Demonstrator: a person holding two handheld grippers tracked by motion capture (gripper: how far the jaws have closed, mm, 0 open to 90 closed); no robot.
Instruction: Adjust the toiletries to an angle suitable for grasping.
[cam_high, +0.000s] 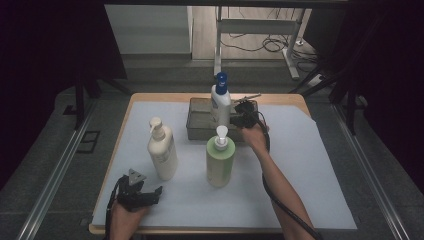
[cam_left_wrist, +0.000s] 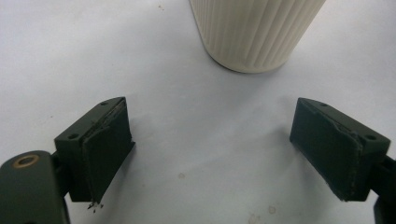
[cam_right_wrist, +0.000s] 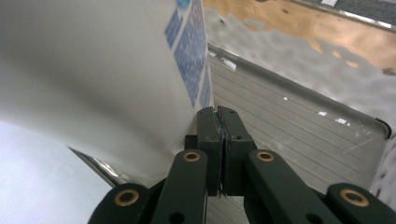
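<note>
My right gripper (cam_right_wrist: 219, 116), jaws pressed together on nothing, sits beside the white bottle (cam_right_wrist: 93, 70) in the tray (cam_right_wrist: 299, 135). The bottle's top is cut off there. My left gripper (cam_left_wrist: 212, 140) gapes wide before the cream bottle (cam_left_wrist: 254, 32).

White pump bottle (cam_high: 220, 102) with blue pump head and blue printed label: upright, standing inside grey metal tray (cam_high: 196, 131) at the far middle of the table, against the tray's right half. Smooth white body, label text on one face (cam_right_wrist: 189, 51). Tray is shallow, rectangular, ribbed floor, raised rim, rounded corners; sits on the white mat, long side left to right.
</note>
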